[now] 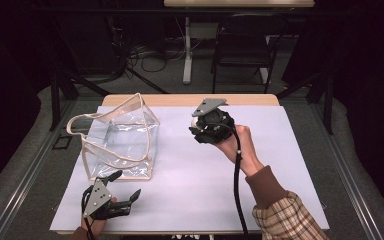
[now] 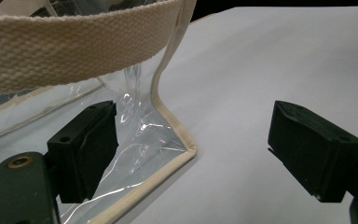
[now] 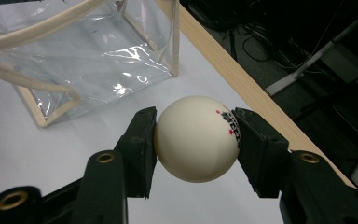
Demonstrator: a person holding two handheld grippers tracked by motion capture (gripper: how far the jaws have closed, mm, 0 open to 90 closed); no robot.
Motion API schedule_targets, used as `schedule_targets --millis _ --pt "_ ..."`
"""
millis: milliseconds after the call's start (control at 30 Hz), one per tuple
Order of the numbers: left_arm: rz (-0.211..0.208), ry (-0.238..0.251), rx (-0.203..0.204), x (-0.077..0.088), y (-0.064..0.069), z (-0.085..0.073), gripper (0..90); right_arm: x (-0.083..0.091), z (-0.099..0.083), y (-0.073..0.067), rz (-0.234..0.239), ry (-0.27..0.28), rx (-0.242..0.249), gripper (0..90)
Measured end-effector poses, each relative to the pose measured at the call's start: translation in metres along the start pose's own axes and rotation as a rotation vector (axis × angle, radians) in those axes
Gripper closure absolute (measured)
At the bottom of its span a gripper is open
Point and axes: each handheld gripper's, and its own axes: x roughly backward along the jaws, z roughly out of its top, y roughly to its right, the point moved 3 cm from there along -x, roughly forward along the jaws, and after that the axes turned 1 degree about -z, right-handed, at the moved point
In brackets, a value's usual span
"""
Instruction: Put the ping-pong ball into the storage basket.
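A: Right gripper (image 3: pixel 193 140) up off the bench (image 1: pixel 190 200), and look at that, the jaws are clamped on a ball (image 3: pixel 196 138), one pad on each side of it.

B: Cream-white ball, with a bit of red and black print next to one pad. It's carried in the air, not resting on anything. From the high view the right gripper (image 1: pixel 200 125) sits over the far middle of the bench, with the hand under it and a plaid sleeve (image 1: pixel 285 220) coming in from the near right.

A: And the clear bag (image 1: pixel 120 140)?

B: Standing on the left half of the bench, see-through walls with pale fabric edging and a fabric strap (image 2: pixel 70 46). In the right gripper view the bag (image 3: pixel 88 51) stands beyond the ball, apart from it, mouth open at the top.

A: Over to the left gripper (image 1: pixel 125 187). Low, near the front edge of the bench, just beside the bag's near corner.

B: Its jaws are spread wide, gripping nothing. In the left gripper view one jaw is right up against the clear wall of the bag (image 2: pixel 140 140); whether it touches, I can't tell. The other jaw stands over bare bench. The bag's bottom corner lies between the two.

A: The strap runs across the top of that view, above the jaws.
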Motion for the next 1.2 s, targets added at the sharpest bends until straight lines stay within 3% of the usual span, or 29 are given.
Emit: schedule_targets --millis 1200 --pt "0.002 -0.002 -0.002 0.000 0.000 0.000 15.8 -0.009 0.023 -0.004 0.011 0.005 0.025 50.8"
